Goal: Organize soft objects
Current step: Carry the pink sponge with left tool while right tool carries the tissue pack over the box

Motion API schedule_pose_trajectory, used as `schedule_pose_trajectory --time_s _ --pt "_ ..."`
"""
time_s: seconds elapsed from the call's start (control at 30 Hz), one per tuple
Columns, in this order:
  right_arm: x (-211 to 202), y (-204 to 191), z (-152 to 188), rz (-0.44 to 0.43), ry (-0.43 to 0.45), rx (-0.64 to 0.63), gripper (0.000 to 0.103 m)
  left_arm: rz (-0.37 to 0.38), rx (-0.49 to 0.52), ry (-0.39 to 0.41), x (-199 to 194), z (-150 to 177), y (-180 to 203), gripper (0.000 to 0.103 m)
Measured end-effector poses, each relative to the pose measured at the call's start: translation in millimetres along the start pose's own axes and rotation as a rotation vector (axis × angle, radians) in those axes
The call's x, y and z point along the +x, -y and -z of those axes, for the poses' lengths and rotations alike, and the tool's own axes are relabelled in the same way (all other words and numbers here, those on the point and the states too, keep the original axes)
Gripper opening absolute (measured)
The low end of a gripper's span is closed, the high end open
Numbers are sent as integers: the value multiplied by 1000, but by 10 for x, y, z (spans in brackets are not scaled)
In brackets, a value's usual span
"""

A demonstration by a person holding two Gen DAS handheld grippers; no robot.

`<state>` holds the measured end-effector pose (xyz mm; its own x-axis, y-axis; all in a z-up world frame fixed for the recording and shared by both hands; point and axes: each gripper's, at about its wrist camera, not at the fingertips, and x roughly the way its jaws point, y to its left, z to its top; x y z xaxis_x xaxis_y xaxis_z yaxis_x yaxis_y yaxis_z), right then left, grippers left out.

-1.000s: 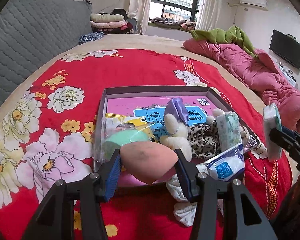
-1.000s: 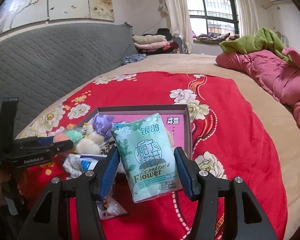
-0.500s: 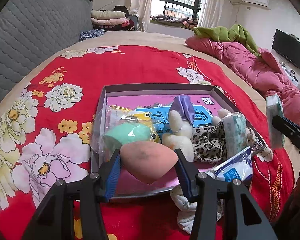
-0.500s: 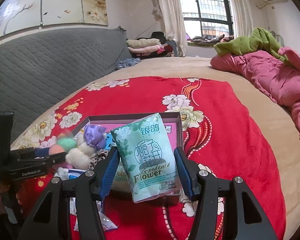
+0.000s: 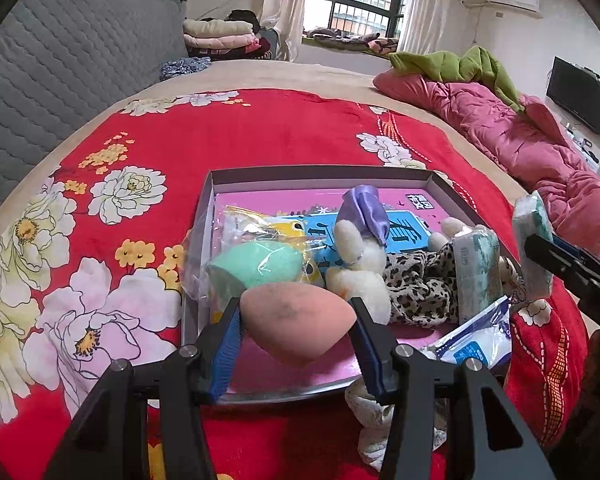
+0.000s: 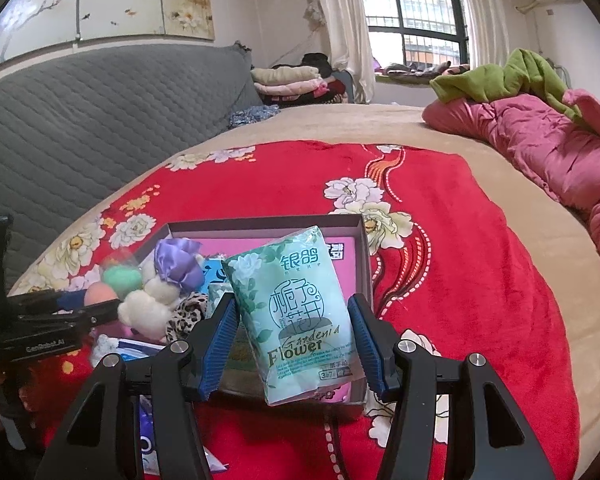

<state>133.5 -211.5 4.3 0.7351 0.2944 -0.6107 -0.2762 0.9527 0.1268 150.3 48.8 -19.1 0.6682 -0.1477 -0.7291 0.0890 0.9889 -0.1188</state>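
My left gripper (image 5: 296, 328) is shut on a peach egg-shaped sponge (image 5: 296, 326), held over the near left corner of a shallow grey box (image 5: 320, 172). In that box lie a bagged mint sponge (image 5: 256, 268), a cream plush rabbit (image 5: 360, 264) with a purple bow, a leopard-print cloth (image 5: 420, 284) and a tissue pack (image 5: 478, 272). Just above the box's near right wall, my right gripper (image 6: 292, 330) is shut on a green Gardenia Flower tissue pack (image 6: 296, 316). Seen from the left wrist, that pack (image 5: 534, 240) shows edge-on at the right.
The box sits on a red floral blanket (image 5: 260, 132) over a beige bed. A blue-white packet (image 5: 476, 344) and a white cloth (image 5: 370, 412) hang past the box's near edge. A pink quilt (image 5: 512, 136) lies at the right and a grey padded headboard (image 6: 100, 120) at the left.
The right gripper has carried the tissue pack closer to the box, so its near wall now sits under the pack. The left gripper has edged over the box's corner.
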Motion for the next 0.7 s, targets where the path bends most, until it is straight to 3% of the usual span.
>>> schedule_pose_trajectory --time_s 0.7 --pt "197 11 56 0 -40 3 58 -9 -15 6 10 -21 -31 52"
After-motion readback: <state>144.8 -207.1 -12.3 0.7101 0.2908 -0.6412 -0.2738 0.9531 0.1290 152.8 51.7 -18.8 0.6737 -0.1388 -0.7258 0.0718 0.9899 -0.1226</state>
